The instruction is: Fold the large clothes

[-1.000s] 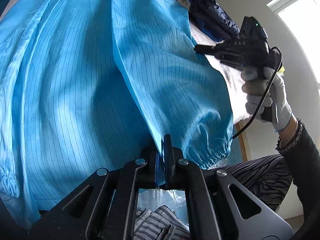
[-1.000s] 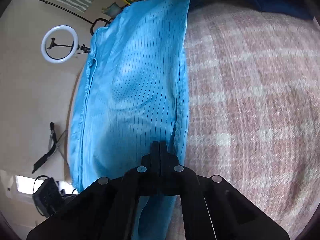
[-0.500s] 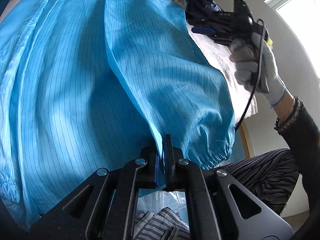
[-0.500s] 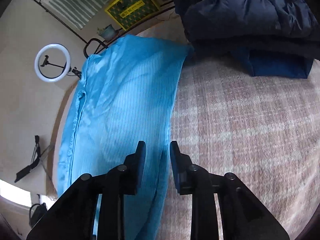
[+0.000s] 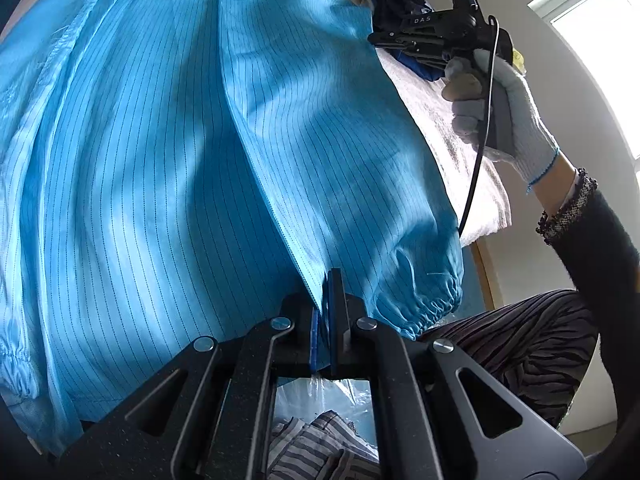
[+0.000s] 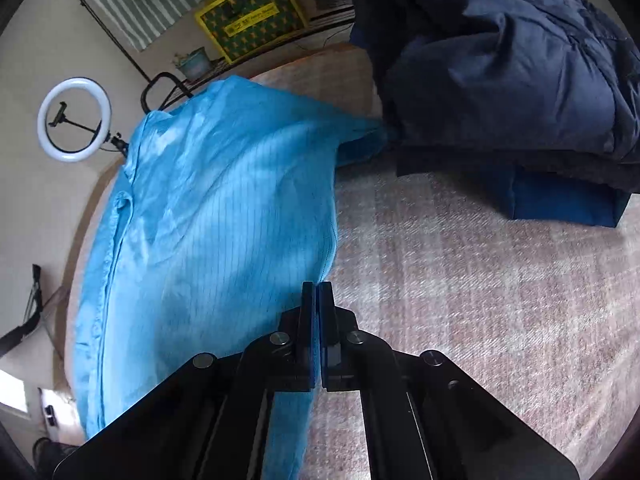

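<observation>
The blue pinstriped garment (image 5: 192,152) is filling most of the left wrist view, spread from the upper left of the frame down to the lower centre. A folded-over part with an elastic cuff (image 5: 428,300) is lying at the lower right of the cloth. The left tool (image 5: 326,312) is sitting at the bottom centre of that view with its jaws clamped on a seam edge of the garment, blue cloth pinched between the pads.

In the upper right of the same view, a white-gloved hand (image 5: 504,112) is holding the right tool (image 5: 380,38), its black cable hanging down. A dark sleeve and striped trousers (image 5: 520,340) are showing at the lower right, and some striped cloth at the bottom centre.

In the right wrist view the garment (image 6: 208,240) is occupying the left half of the frame, lying on a pinkish checked blanket (image 6: 480,300) that is covering the right and lower part. The right tool (image 6: 319,292) is at the lower centre, its jaws having just closed; they are meeting right at the garment's right edge, and whether cloth is caught between them cannot be told. A dark navy padded jacket (image 6: 500,60) is lying in the upper right, on other folded dark and blue pieces. A ring light (image 6: 74,118) is standing at the upper left, and a yellow-framed box (image 6: 252,20) at the top centre.
</observation>
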`<state>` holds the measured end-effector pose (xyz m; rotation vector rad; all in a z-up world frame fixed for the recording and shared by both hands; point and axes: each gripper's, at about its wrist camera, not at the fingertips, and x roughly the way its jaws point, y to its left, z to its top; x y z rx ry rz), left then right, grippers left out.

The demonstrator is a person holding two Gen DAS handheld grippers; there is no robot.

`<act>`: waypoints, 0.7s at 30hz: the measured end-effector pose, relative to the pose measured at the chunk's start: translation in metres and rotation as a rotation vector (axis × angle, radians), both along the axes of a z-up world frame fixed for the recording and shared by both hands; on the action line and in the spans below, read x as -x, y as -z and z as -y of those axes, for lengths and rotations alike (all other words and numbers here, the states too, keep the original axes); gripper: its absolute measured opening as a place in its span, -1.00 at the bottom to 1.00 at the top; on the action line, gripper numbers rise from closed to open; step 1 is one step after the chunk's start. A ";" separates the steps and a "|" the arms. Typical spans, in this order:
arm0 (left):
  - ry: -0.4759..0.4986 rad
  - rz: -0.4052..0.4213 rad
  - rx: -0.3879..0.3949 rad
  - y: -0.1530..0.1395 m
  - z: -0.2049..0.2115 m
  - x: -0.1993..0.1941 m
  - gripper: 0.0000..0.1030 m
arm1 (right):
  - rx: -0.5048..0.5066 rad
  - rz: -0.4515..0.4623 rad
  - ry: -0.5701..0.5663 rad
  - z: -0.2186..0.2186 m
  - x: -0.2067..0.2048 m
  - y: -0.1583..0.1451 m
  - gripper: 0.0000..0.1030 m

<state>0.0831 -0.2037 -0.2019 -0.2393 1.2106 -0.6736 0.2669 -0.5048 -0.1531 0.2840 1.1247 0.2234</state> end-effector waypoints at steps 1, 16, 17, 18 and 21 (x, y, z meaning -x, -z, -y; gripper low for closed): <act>0.000 0.006 -0.010 -0.002 0.000 0.001 -0.98 | 0.021 0.011 -0.005 0.001 0.005 -0.006 -0.96; -0.002 0.184 -0.076 -0.041 0.013 0.025 -0.87 | -0.155 0.155 -0.055 0.029 0.138 -0.090 -0.94; -0.008 0.183 -0.067 -0.043 0.015 0.025 -0.87 | -0.156 0.149 -0.069 0.024 0.149 -0.090 -0.94; -0.021 0.197 -0.058 -0.047 0.015 0.028 -0.87 | -0.157 0.147 -0.080 0.020 0.161 -0.090 -0.94; -0.084 0.260 -0.055 -0.060 0.003 0.043 -0.87 | -0.170 0.133 -0.116 0.012 0.191 -0.089 -0.94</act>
